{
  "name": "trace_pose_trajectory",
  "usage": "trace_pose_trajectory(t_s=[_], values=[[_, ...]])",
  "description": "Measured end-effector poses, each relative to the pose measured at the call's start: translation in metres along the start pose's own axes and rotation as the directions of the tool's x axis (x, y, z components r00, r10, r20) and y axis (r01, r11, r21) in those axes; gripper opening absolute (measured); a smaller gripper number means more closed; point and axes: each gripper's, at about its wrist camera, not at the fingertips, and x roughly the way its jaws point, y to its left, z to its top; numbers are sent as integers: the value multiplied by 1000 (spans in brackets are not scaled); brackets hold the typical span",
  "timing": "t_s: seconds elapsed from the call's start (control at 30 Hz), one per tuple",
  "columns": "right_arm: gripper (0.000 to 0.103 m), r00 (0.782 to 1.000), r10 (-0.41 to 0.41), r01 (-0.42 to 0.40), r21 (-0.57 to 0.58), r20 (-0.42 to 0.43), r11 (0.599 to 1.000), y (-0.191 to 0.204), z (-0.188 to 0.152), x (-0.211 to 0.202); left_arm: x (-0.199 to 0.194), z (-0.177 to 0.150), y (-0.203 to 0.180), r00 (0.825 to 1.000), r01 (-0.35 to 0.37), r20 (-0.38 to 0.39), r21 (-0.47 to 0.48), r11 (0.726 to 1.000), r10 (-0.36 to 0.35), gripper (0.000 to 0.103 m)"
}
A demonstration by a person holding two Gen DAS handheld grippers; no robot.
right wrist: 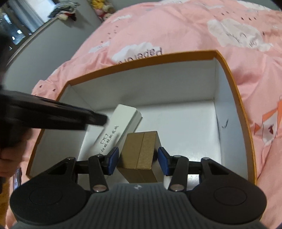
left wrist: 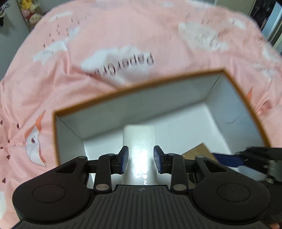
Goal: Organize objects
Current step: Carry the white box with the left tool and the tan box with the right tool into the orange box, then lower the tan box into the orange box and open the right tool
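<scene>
Pink bedding printed with white clouds covers the bed on which an open box, orange-rimmed and white inside, has been set. On its floor a long white carton is laid at a slant, and a gold-brown box is stood against its near end, apparently so that the items pack side by side.

The left claw is held steeply downward over the white carton; its blue pads are parted to either side with a small gap showing, so the carton is judged released and resting on the floor.

The right claw is half open and straddles the gold-brown box. Its left pad seems to touch the side while the right stands clear, though blur leaves the grip uncertain.

Soft toys are seen beyond the bed.
</scene>
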Motion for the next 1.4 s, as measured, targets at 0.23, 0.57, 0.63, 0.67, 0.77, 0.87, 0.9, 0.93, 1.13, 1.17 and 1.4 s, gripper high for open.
trace_pose_trajectory(t_s=[0.23, 0.57, 0.63, 0.67, 0.77, 0.87, 0.9, 0.93, 1.13, 1.17, 1.4], values=[[50, 999, -30, 34, 88, -45, 996, 16, 7, 16, -52, -14, 34, 989, -44, 139, -33, 998, 48, 38], [50, 998, -11, 17, 103, -58, 995, 45, 20, 38, -72, -39, 76, 985, -31, 167, -83, 996, 44, 32], [50, 998, -10, 15, 93, -62, 996, 50, 22, 41, -70, -43, 81, 987, -16, 156, -88, 996, 29, 28], [50, 998, -4, 9, 91, -64, 996, 53, 23, 42, -69, -45, 83, 989, -5, 148, -86, 996, 18, 25], [50, 997, 20, -14, 82, -69, 997, 62, 26, 48, -64, -51, 85, 992, 31, 125, -88, 996, -20, 21], [50, 997, 29, -24, 63, -74, 998, 69, 27, 53, -60, -54, 86, 993, 43, 116, -90, 995, -33, 16], [50, 997, 22, -18, 51, -75, 999, 72, 27, 54, -59, -55, 87, 993, 47, 115, -92, 995, -36, 16], [50, 997, 18, -15, 37, -76, 999, 74, 28, 55, -58, -56, 87, 993, 53, 114, -95, 994, -42, 15], [50, 992, 52, -61, -79, -115, 995, 74, 32, 48, -58, -60, 90, 990, 76, 125, -126, 989, -60, 15], [50, 990, 50, -69, -142, -130, 987, 77, 33, 44, -59, -61, 90, 990, 80, 127, -126, 989, -64, 15], [50, 952, 31, -193, -517, -305, 834, 90, 32, 33, -58, -66, 86, 992, 79, 111, -120, 990, -66, 15]])
